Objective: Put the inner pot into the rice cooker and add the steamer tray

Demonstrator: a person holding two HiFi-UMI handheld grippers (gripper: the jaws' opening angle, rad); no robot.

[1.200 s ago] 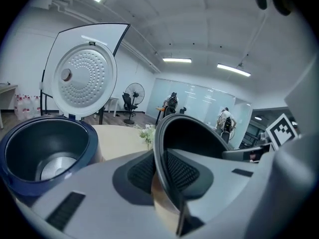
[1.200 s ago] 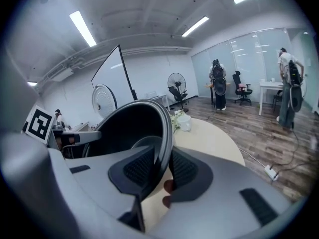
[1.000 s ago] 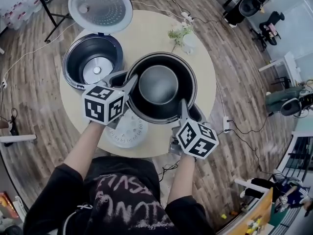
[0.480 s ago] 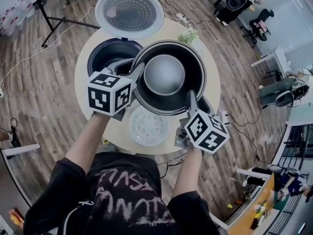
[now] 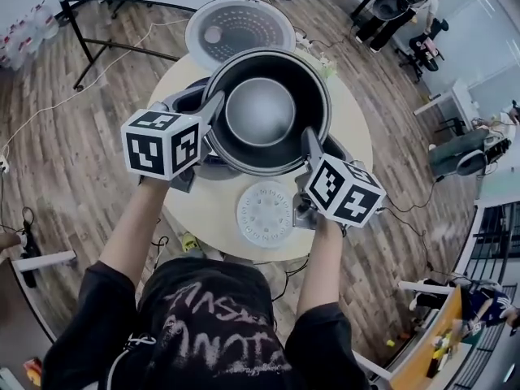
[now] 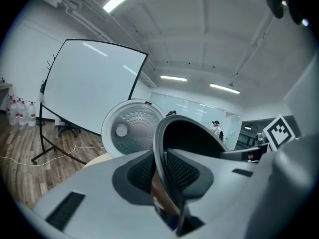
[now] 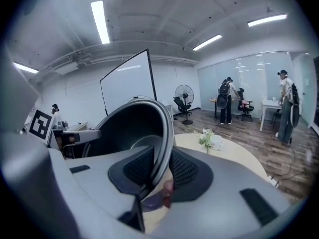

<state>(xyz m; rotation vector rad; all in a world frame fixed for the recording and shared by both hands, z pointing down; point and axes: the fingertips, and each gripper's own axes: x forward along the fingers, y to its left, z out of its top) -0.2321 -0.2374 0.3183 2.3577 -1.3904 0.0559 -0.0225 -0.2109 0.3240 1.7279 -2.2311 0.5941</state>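
Observation:
The dark inner pot (image 5: 262,110) hangs in the air, gripped by its rim on two sides. My left gripper (image 5: 213,114) is shut on the left rim (image 6: 158,148), and my right gripper (image 5: 309,146) is shut on the near right rim (image 7: 160,143). The pot covers most of the rice cooker; only a bit of its body (image 5: 185,100) shows, and behind the pot its open round lid (image 5: 240,26) stands up, also seen in the left gripper view (image 6: 131,128). The white perforated steamer tray (image 5: 266,214) lies flat on the table near the front edge.
Everything stands on a round beige table (image 5: 356,140). A small potted plant (image 7: 210,140) sits at its far right. A whiteboard on a stand (image 6: 89,88) is beyond the table, cables run over the wood floor, and people stand at desks far right (image 7: 227,101).
Both grippers have lifted the pot and carried it away from me and leftward, from beside the cooker to above its body. The steamer tray has stayed on the table.

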